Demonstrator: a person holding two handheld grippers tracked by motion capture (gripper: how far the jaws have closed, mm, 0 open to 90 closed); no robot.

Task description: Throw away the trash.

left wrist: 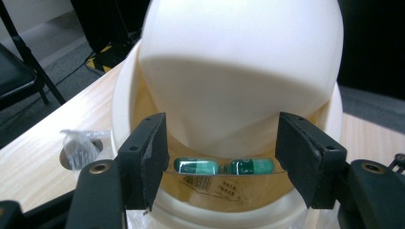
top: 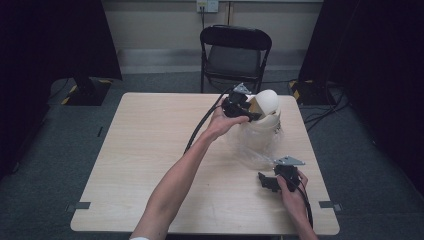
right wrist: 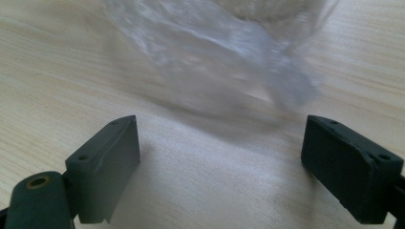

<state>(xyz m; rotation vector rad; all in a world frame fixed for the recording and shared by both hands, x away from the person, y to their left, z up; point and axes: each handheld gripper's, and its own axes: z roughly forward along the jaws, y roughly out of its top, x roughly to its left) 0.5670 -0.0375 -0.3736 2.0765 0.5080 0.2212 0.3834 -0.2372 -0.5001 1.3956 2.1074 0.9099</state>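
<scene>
Cup (left wrist: 239, 71) seemingly clamped between tongs (left wrist: 222, 162).

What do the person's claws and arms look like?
Each hand holds a black claw with two flat, blocky jaws. The left claw and right claw each carry a grey three-cornered plate on top and trail a thick black cable. The jaw pads are dark rubber, with round brass-coloured pins at the hinges. The forearms are bare, with no sleeves over them.
</scene>
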